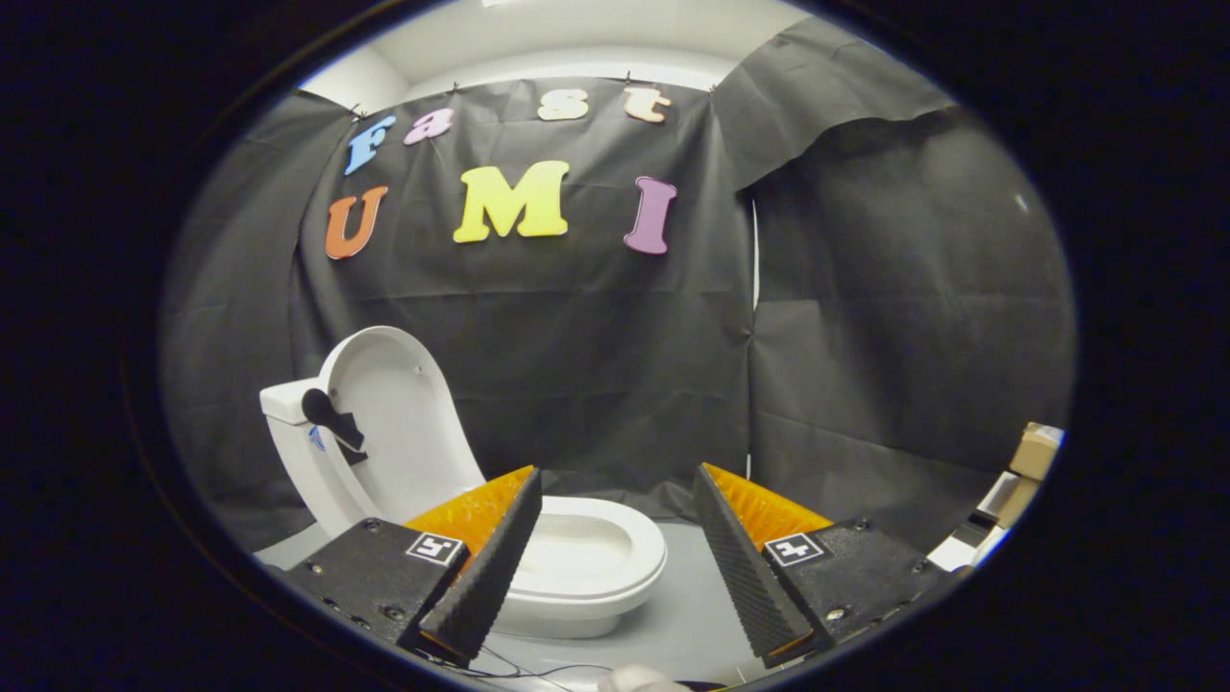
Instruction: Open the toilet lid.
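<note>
with the toilet lid (408, 423) already standing upright against the tank (288, 404), the gripper (615, 557) hovers spread wide and empty above the open seat (615, 553). a careless nudge forward could tip the lid down again, undoing the job.

The claw (615, 538) is spread wide with nothing between its fingers; just beyond them, the toilet (577, 562) stands with its lid (399, 423) upright against the tank (288, 399)
</note>
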A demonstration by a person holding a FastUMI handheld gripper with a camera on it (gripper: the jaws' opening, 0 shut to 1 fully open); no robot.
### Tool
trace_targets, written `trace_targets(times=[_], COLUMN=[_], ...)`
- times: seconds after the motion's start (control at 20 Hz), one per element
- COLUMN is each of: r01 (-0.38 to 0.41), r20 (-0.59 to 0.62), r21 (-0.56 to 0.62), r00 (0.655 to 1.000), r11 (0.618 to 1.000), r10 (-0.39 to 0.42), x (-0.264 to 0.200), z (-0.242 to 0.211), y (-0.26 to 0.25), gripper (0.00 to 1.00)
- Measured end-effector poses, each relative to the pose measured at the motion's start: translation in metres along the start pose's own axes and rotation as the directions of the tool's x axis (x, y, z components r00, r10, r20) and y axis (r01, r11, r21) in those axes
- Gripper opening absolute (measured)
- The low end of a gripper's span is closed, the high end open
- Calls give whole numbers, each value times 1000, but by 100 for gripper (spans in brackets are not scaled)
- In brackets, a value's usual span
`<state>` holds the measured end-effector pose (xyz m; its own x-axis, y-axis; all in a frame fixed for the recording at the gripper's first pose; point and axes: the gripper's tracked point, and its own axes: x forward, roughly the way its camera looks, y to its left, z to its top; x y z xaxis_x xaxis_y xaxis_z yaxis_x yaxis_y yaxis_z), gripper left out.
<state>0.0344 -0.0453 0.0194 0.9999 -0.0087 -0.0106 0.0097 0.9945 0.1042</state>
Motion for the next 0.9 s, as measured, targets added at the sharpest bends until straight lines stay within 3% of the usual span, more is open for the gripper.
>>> trace_targets(times=[0.9], r01=[-11], r20=[9], r21=[-11], r00=[1000], r11=[1000], r10=[11], x=[-1], z=[6], y=[4], gripper=[99])
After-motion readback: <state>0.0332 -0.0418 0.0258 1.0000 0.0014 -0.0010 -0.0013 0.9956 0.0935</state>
